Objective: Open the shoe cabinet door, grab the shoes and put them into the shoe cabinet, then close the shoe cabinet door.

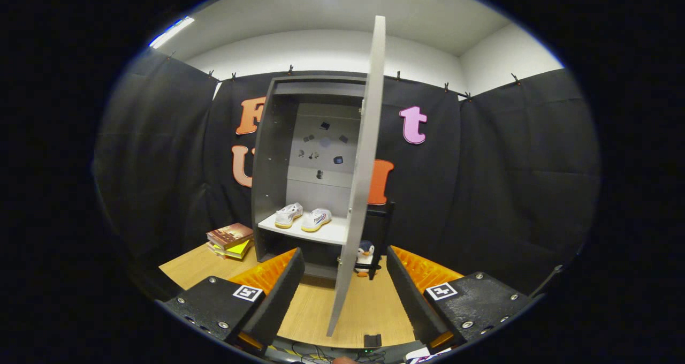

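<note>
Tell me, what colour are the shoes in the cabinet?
White, with yellowish soles; the shoes sit on the shelf, best seen in the gripper view.

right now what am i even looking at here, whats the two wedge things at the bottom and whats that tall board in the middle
The picture comes from a fisheye camera riding on a handheld gripper, a two-finger tool that a person carries. It looks forward along the fingers, so the two wedges at the bottom are those fingers. They stand apart, open, holding nothing.

The tall board is the shoe cabinet door, swung open and seen nearly edge-on, with its lower edge between the fingers. Beyond it stands the shoe cabinet, with a pair of white shoes side by side on its shelf.

Everything rests on a wooden table. A stack of books lies left of the cabinet, and a small penguin toy stands just behind the door.
</note>
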Motion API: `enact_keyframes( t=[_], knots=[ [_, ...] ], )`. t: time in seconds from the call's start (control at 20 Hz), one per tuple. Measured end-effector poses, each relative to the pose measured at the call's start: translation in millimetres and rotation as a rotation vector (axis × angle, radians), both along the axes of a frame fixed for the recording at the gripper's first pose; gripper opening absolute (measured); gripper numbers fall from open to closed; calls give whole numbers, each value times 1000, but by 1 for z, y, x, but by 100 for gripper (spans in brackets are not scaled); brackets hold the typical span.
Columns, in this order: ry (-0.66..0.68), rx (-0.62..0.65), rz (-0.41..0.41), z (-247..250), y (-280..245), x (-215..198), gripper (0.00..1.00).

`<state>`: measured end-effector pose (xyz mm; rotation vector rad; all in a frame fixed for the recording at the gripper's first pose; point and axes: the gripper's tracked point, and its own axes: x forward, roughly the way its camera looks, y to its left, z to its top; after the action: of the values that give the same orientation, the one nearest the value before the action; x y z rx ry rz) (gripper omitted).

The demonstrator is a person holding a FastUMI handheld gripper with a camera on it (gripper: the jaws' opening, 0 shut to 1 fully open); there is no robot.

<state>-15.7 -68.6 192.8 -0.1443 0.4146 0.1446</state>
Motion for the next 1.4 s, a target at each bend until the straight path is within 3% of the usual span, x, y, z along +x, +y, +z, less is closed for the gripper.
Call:
enact_keyframes(
  t=[0.45,0.9,1.4],
  knots=[
    [-4,8,-97,-23,-64,31,95],
    [54,67,-59,-59,-75,63,95],
    [41,177,43,-49,-53,62,88]
  ],
)
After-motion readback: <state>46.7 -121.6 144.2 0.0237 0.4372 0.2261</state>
